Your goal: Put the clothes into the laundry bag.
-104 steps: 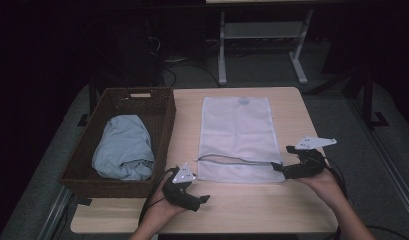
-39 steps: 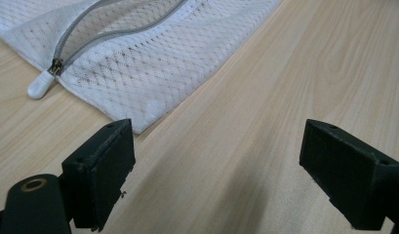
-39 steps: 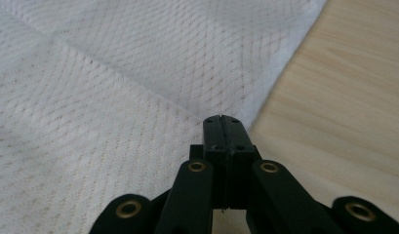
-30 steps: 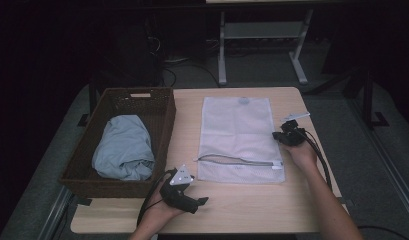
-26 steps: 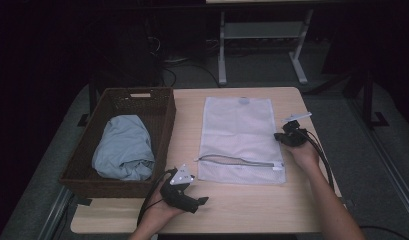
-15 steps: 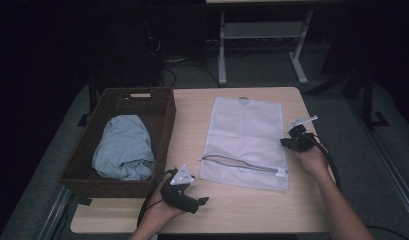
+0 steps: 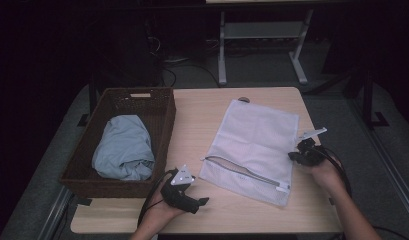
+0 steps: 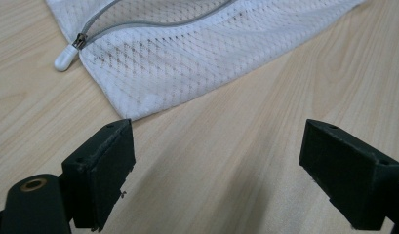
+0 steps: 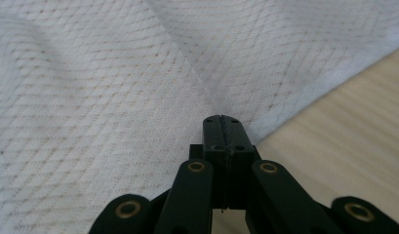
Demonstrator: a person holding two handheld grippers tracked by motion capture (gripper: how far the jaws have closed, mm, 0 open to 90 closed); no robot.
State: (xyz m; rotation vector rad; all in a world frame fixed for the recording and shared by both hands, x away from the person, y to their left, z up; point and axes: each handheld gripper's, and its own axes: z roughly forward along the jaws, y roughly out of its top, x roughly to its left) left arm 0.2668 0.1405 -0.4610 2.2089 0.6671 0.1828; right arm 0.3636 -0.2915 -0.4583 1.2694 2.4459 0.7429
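Observation:
A white mesh laundry bag (image 7: 254, 142) lies skewed on the wooden table (image 7: 202, 107), its grey zipper (image 7: 242, 172) near the front. My right gripper (image 7: 296, 156) is at the bag's right edge, and in the right gripper view its jaws (image 9: 222, 127) are shut on the mesh bag's (image 9: 114, 73) edge. My left gripper (image 7: 202, 202) rests at the table's front, left of the bag. In the left gripper view it (image 8: 216, 161) stands open over bare wood, with the bag's corner (image 8: 187, 53) and the white zipper pull (image 8: 65, 58) just beyond.
A dark wicker basket (image 7: 162, 107) stands on the left of the table with a light blue cloth (image 7: 124, 147) bundled inside. A white stand's legs (image 7: 262, 50) are on the floor beyond the table. The table's right edge is close to my right hand.
My right gripper has moved right and nearer with the bag's edge in it, so the bag has swung askew and shifted right. The left gripper has stayed put.

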